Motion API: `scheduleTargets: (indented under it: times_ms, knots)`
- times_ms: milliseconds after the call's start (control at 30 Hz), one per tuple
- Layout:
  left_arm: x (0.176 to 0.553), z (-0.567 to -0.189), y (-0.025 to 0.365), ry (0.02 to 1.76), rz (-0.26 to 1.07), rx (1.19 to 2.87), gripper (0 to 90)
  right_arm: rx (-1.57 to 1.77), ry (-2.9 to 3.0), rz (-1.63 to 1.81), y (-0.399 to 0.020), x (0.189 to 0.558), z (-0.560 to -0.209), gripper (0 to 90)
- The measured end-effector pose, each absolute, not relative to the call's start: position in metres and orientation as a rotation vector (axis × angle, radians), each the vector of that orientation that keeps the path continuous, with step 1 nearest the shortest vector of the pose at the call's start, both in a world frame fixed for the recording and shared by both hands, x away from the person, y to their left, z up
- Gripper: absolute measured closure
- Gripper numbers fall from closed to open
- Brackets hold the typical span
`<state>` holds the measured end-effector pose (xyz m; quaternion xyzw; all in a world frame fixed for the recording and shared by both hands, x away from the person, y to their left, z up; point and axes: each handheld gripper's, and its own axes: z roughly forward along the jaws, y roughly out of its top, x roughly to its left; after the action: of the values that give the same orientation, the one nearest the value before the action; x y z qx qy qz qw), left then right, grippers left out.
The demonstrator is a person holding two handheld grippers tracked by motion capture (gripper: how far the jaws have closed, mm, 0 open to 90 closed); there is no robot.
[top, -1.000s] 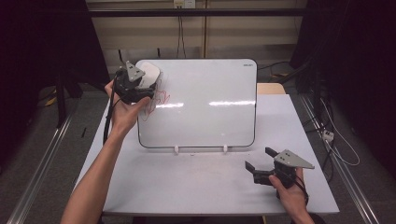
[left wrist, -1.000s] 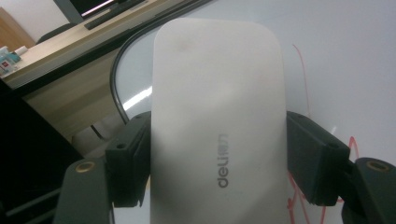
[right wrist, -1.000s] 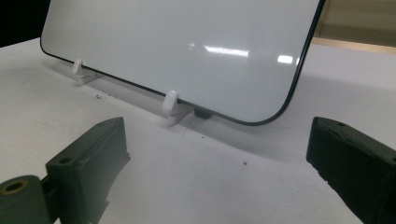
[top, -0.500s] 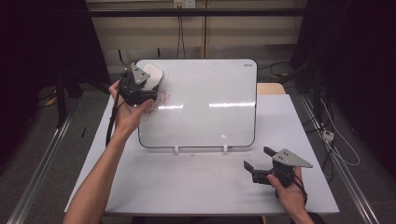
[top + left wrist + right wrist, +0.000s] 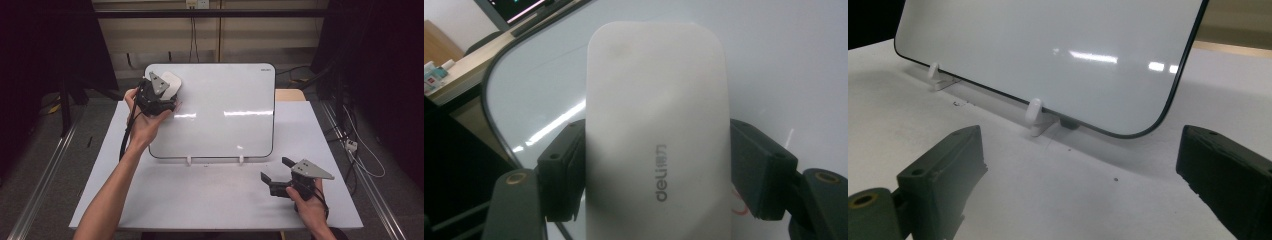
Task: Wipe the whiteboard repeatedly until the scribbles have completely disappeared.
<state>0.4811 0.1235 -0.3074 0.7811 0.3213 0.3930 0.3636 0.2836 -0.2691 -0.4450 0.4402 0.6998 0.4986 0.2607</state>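
Observation:
A white whiteboard (image 5: pixel 225 115) stands tilted on two small white feet (image 5: pixel 188 160) on the table. My left gripper (image 5: pixel 169 92) is at the board's upper left corner, shut on a white eraser (image 5: pixel 171 81) marked "deli" (image 5: pixel 656 135), which lies flat against the board (image 5: pixel 774 60). A trace of red marker (image 5: pixel 738 202) shows just beside the right jaw. My right gripper (image 5: pixel 276 169) rests low at the table's front right, open with nothing between its jaws (image 5: pixel 1080 185). It faces the board's lower right corner (image 5: pixel 1048 50).
The white table (image 5: pixel 200 200) has bare room in front of the board. A wooden block (image 5: pixel 290 94) sits behind the board's right side. Cables (image 5: pixel 360 150) hang off the table's right edge, and a metal rail (image 5: pixel 45 170) runs along the floor at left.
My left gripper has slid the eraser a little to the right and down across the board's upper left corner. Less red marking shows beside it. The right gripper has stayed put.

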Motion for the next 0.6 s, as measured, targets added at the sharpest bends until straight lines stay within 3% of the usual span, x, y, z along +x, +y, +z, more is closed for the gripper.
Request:
scheduleTargets:
  times_ms: [600]
  knots:
    - [0.467,-0.323,0.101,0.703,0.999,2.106,30.8,1.185,1.896,1.35,-0.269,0.283,-0.445,5.1]
